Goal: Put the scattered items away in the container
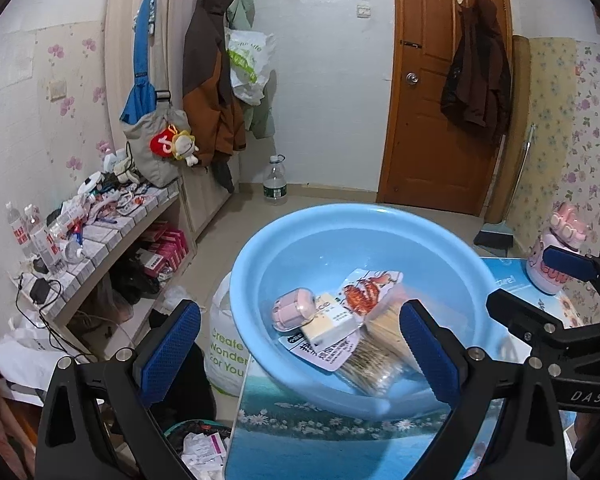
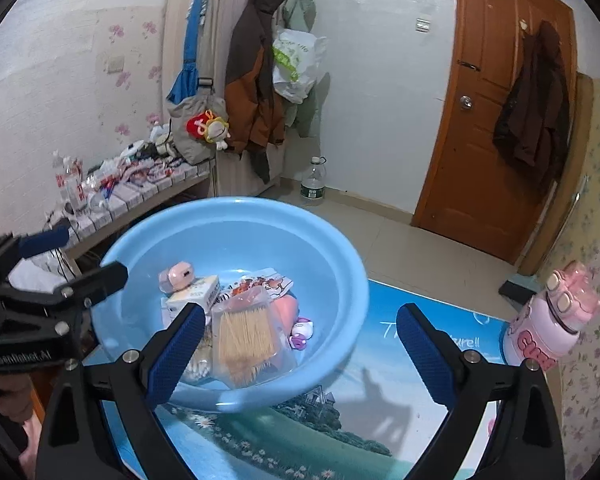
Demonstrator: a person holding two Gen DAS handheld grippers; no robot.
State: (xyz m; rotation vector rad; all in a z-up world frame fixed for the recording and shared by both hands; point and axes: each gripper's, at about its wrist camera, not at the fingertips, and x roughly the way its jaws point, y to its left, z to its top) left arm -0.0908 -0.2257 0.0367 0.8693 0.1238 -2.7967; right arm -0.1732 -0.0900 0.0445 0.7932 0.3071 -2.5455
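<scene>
Round light-blue plastic basin (image 2: 236, 240), worktop's left edge: holds clear toothpick bag (image 2: 246, 336), cream carton (image 2: 194, 294), pink case (image 2: 176, 276). Pink bottle (image 2: 548, 320) right edge. Both tongs (image 1: 300, 348) (image 2: 300, 344) spread, empty.

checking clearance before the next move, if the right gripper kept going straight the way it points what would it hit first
Most likely the near rim of the blue basin or the bare tabletop beside it. The right gripper is open and empty, angled down; depth is hard to judge.
</scene>
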